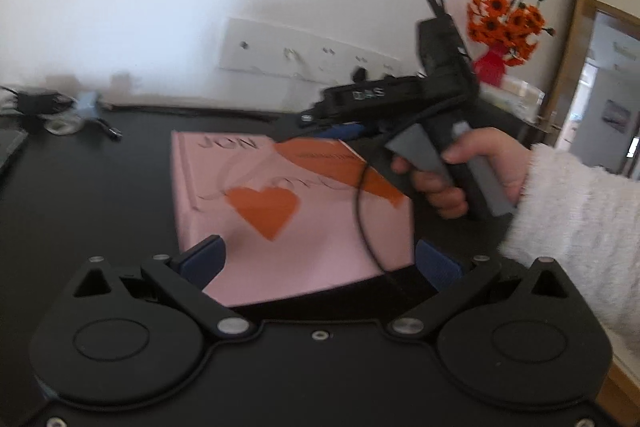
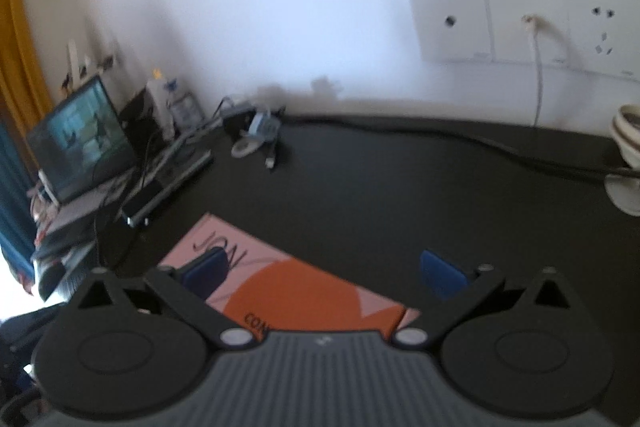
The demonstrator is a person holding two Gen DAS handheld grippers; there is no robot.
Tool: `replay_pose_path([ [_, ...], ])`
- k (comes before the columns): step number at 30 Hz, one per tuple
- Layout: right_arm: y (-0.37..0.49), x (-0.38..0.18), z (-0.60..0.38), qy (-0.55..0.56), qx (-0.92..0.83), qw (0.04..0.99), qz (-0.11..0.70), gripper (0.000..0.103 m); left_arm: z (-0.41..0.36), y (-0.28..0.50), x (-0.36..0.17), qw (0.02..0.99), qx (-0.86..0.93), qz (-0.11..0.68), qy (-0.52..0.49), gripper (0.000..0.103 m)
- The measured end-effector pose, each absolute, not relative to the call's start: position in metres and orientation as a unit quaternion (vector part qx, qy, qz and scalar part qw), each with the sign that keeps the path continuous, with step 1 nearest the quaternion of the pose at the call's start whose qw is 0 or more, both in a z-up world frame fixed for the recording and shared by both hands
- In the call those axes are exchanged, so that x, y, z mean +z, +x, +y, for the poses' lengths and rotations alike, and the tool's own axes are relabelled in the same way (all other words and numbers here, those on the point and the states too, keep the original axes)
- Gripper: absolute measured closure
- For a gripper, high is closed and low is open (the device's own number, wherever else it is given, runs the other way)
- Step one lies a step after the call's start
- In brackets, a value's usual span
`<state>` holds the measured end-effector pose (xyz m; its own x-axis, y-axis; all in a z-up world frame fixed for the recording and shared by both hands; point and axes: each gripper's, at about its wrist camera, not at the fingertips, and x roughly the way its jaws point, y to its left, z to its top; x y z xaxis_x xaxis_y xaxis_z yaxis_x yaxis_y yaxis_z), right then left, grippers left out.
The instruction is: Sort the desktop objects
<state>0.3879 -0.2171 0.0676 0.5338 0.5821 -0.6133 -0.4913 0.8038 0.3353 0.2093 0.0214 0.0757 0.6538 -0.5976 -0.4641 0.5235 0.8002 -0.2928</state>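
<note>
Both tongs stood open and empty: left gripper had its blue pads spread to either side of the pink box's near edge on the black desk; right gripper, held by a hand in a fleecy white sleeve, hung spread above the box's far end.

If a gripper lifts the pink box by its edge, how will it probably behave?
The pink box looks flat and broad, so it probably stays stiff but may tilt or sag from one edge. It seems to be cardboard, likely light. Its smooth printed top could slip on the black desk.
</note>
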Motion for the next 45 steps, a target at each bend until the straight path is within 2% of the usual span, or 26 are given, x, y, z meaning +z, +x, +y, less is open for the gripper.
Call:
replay_pose_path([
  [7,0.380,0.058,-0.216,0.066,0.316,0.866,0.383,0.001,0.017,0.225,0.072,0.914,-0.284,0.283,-0.061,0.000],
  [16,0.362,0.054,-0.234,0.125,0.332,0.846,0.399,0.001,0.010,0.247,0.067,0.924,-0.239,0.299,-0.015,0.000],
  [21,0.349,0.052,-0.251,0.172,0.320,0.843,0.397,0.001,0.021,0.262,0.065,0.913,-0.261,0.312,-0.045,0.000],
  [29,0.347,0.032,-0.283,0.310,0.309,0.793,0.424,0.001,0.055,0.267,0.071,0.905,-0.264,0.314,-0.110,0.000],
  [34,0.341,0.022,-0.285,0.334,0.307,0.780,0.430,0.001,0.068,0.256,0.078,0.902,-0.271,0.309,-0.133,0.000],
  [40,0.330,0.026,-0.274,0.321,0.331,0.770,0.441,0.001,0.050,0.234,0.080,0.886,-0.317,0.323,-0.097,0.000],
  [45,0.323,0.043,-0.267,0.290,0.320,0.804,0.409,0.001,0.022,0.222,0.078,0.882,-0.337,0.323,-0.060,0.000],
])
